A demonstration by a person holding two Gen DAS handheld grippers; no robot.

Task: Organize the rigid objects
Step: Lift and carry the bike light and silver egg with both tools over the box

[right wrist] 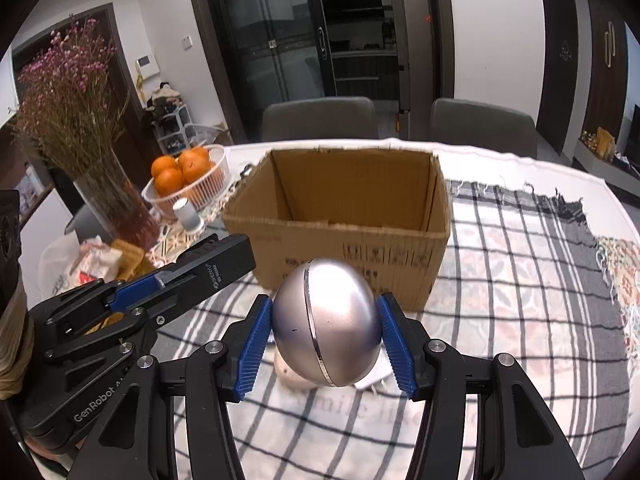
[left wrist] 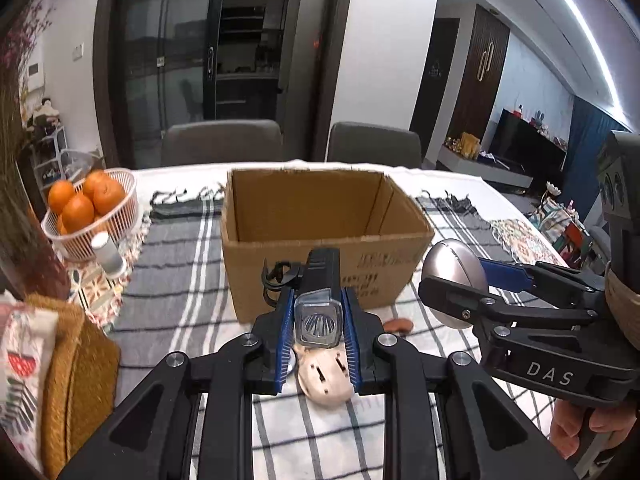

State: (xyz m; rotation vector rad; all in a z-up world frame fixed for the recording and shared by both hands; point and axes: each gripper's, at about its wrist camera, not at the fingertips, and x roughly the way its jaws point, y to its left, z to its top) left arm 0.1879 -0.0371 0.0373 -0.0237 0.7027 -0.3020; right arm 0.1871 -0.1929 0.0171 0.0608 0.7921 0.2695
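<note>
Two grippers: left gripper (left wrist: 318, 326) jaws clenched on one black flashlight (left wrist: 320, 280), right gripper (right wrist: 326, 338) grasping one silver mouse (right wrist: 326, 324) (one cardboard box (right wrist: 340, 216) beyond).

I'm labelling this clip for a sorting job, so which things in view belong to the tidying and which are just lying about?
Part of the job:
- black flashlight, in the left gripper
- silver egg-shaped gadget, in the right gripper
- open cardboard box
- beige item on the cloth

Just lying about:
- basket of oranges
- vase of dried flowers
- white cylinder
</note>
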